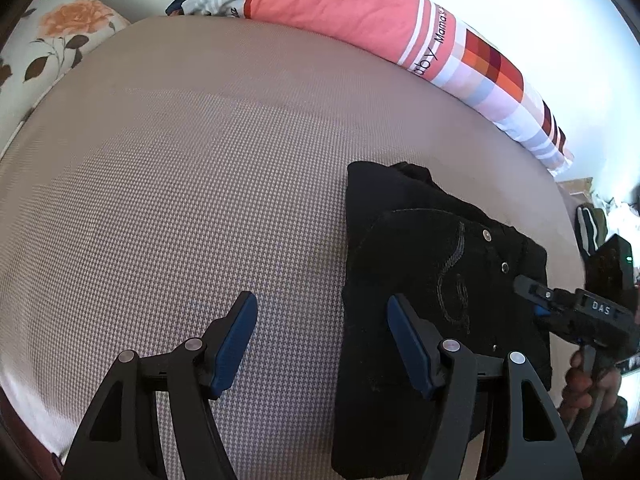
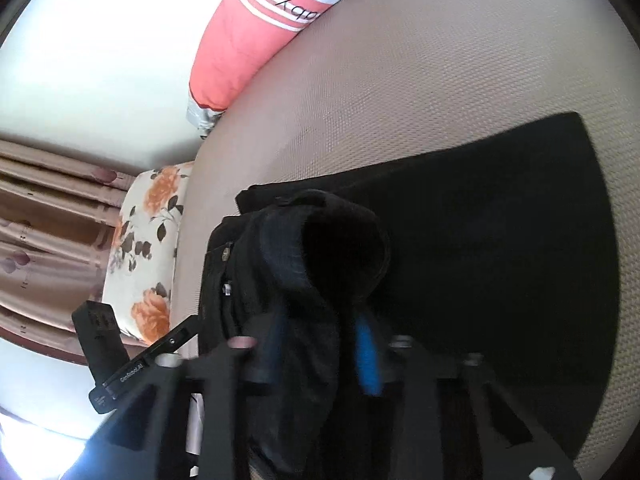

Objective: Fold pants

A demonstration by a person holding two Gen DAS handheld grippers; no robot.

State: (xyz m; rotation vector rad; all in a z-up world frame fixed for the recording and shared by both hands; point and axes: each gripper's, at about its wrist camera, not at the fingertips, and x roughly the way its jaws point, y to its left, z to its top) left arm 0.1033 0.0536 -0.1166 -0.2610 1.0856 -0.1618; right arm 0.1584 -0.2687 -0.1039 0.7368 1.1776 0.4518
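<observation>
Fingers (image 1: pixel 240 340) of left gripper (image 1: pixel 322 340) spread, empty, beside folded black pants (image 1: pixel 432 280) on mattress (image 1: pixel 180 180); right-wrist view: right gripper (image 2: pixel 320 360) clenched on a lifted pants fold, likely next laying it flat.

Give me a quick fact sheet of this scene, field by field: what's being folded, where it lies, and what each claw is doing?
Garment: black pants, partly folded
Surface: woven beige mattress
Left gripper: open, empty, one finger over the pants' edge
Right gripper: shut on a bunched fold of the pants
Nearby: pink striped pillow at the far edge; floral pillow at a corner
</observation>
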